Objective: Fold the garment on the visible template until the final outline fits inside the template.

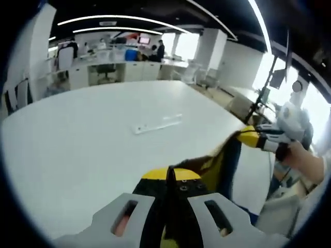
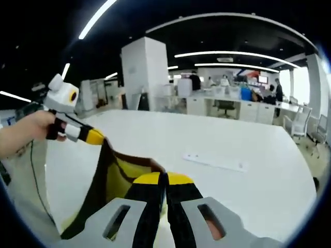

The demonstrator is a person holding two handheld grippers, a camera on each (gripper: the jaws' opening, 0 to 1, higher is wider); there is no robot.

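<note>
Open-plan office. A large white table [image 1: 103, 134] occupies the foreground; beyond it, at 12 o'clock in the left gripper view, stand rows of white desks [image 1: 124, 70] with a dark office chair [image 1: 106, 70] and people [image 1: 161, 49] (faces not discernible). Linear ceiling lights [image 2: 232, 53] run overhead, a white square column [image 2: 145, 72] rises at 11 o'clock in the right gripper view, and bright windows [image 1: 187, 45] line the far wall.

Broad white tabletop [image 1: 77, 134] across the middle of the left gripper view, with a rounded edge at the left and lower left. Across the centre and right of the right gripper view, the same surface. Lying flat on it, a thin, clear rectangular strip [image 1: 158, 124], centre frame in the left gripper view, right of centre in the right gripper view [image 2: 214, 161].
</note>
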